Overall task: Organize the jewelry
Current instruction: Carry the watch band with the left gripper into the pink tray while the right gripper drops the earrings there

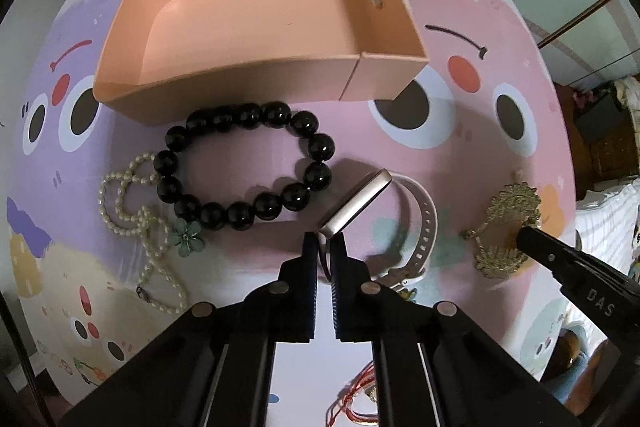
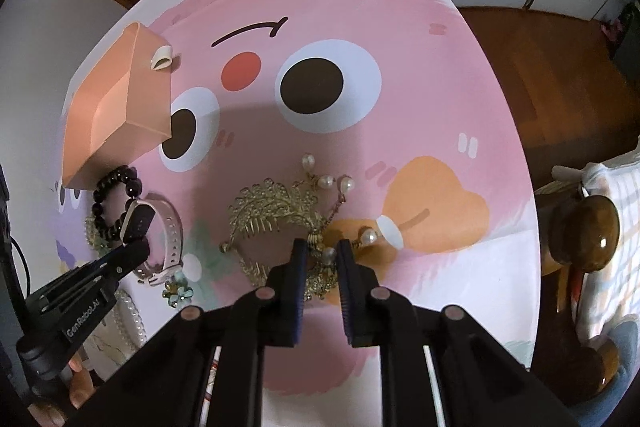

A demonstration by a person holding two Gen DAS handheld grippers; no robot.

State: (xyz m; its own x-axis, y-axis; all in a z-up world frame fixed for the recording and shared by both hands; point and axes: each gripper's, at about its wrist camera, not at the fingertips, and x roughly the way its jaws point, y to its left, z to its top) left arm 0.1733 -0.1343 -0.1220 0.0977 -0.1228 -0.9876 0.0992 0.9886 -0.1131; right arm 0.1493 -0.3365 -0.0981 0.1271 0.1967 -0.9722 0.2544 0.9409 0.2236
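Note:
A white-strapped watch [image 1: 356, 203] with a pale rectangular case stands tilted on the cartoon mat, and my left gripper [image 1: 325, 243] is shut on its lower end. The right wrist view shows that watch [image 2: 160, 227] under the left gripper [image 2: 136, 253]. My right gripper [image 2: 322, 249] points down on a gold hair comb [image 2: 272, 207] hung with pearls; its jaws close on the comb's middle, a pearl between them. The same comb [image 1: 508, 223] lies right of the watch, under the right gripper [image 1: 524, 233]. An empty peach box [image 1: 256, 27] stands behind.
A black bead bracelet [image 1: 244, 163] lies just in front of the box. A pearl necklace [image 1: 136, 211] with a green flower [image 1: 188, 233] sits at the left. Red string jewelry [image 1: 356, 399] lies under my left gripper. Right of the mat's edge stands a wooden knob [image 2: 588, 231].

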